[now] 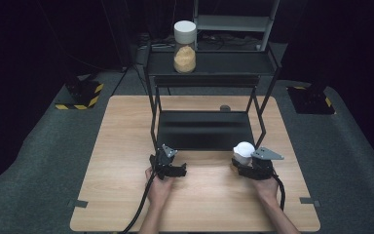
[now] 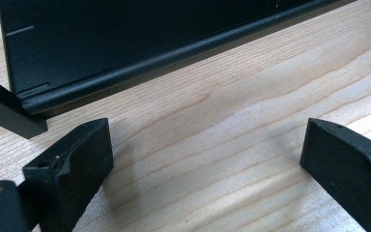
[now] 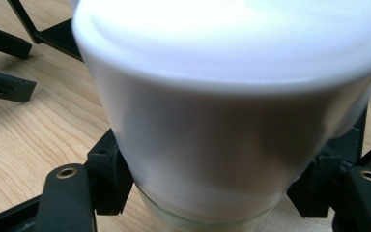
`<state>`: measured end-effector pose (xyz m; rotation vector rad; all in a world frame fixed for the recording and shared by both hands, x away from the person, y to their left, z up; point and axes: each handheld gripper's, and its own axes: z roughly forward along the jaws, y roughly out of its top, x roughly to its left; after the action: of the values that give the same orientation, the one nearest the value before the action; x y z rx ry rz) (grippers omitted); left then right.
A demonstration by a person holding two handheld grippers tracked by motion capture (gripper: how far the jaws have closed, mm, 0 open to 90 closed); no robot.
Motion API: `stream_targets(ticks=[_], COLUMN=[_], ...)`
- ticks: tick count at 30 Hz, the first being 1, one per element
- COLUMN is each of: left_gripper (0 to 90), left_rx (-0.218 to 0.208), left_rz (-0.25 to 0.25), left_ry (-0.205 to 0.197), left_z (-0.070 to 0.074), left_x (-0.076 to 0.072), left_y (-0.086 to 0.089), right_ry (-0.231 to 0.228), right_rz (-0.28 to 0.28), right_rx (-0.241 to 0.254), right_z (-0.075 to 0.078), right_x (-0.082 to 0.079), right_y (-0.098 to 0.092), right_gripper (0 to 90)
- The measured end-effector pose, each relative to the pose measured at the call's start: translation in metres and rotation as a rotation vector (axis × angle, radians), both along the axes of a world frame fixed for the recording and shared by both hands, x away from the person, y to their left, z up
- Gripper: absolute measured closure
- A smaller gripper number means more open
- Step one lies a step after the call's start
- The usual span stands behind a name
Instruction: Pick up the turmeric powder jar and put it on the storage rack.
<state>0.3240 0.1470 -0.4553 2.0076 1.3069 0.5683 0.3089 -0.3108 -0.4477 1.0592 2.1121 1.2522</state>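
Observation:
A glass jar with a wide white lid (image 1: 244, 150) stands on the wooden table by the right front leg of a black metal rack (image 1: 204, 129). My right gripper (image 1: 242, 164) is shut on it. In the right gripper view the lid (image 3: 222, 96) looms close and the black pads (image 3: 107, 178) press on the glass just under it. My left gripper (image 1: 168, 163) rests on the table at the rack's left front leg, open. In the left gripper view its jaws stand wide apart (image 2: 207, 150) over bare wood, facing the lower shelf's front edge (image 2: 140, 58).
A second white-lidded jar (image 1: 184, 47) with yellow-orange contents stands on the rack's top shelf (image 1: 233, 63). A small dark object (image 1: 225, 107) lies on the table behind the rack. The table's front edge (image 1: 195, 229) is near the person's forearms. Grey floor surrounds the table.

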Motion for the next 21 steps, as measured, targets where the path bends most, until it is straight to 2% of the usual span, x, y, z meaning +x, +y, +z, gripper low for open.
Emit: stream_targets(ticks=[10, 15, 21], left_gripper=[4.6, 4.6, 4.6], left_rx=[0.001, 0.0, 0.0], left_rz=[0.0, 0.0, 0.0], left_ry=[0.001, 0.0, 0.0], left_z=[0.0, 0.0, 0.0], left_x=[0.0, 0.0, 0.0], left_y=[0.0, 0.0, 0.0], right_ry=[0.001, 0.006, 0.009], right_rz=[0.003, 0.002, 0.014], right_rx=[-0.01, 0.02, 0.015], right_z=[0.003, 0.015, 0.028], right_x=[-0.001, -0.001, 0.002], right_y=[0.001, -0.003, -0.004], right_gripper=[30.4, 30.4, 30.4])
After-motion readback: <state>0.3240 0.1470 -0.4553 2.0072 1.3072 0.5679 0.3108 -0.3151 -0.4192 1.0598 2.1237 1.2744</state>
